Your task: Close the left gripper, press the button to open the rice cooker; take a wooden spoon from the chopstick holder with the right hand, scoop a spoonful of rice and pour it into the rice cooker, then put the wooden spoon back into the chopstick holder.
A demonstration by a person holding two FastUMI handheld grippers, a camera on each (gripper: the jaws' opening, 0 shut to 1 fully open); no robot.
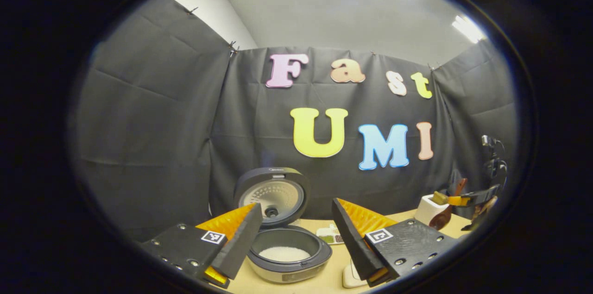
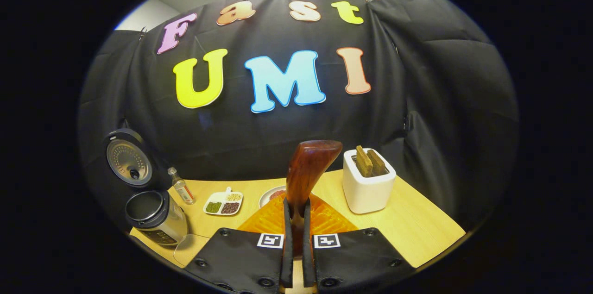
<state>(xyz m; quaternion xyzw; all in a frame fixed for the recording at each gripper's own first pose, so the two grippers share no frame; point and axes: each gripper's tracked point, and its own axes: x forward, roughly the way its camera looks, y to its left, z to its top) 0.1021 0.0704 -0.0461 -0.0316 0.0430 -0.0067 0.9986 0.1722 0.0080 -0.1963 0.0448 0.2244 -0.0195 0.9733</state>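
The wooden table (image 2: pixel 417 229) carries everything, and the rice cooker (image 1: pixel 289 254) stands at its left end with its lid (image 1: pixel 273 197) swung up and back against the black cloth, white rice (image 1: pixel 283 253) lying in the inner pot. The left gripper (image 1: pixel 296 238) hovers just before the cooker, its jaws spread wide and empty. The white chopstick holder (image 2: pixel 368 187) stands toward the right of the table, with two wooden utensils (image 2: pixel 369 162) sticking up out of it. The right gripper (image 2: pixel 296 238) is clamped on the wooden spoon (image 2: pixel 308 169): the handle sits between both fingers, the long axis runs nearly upright, and the bowl points up, leaning slightly right. The spoon is in the air left of the holder, apart from it. Farther left lie a small divided dish (image 2: pixel 223 203) of grains and a little bottle (image 2: pixel 181 186).
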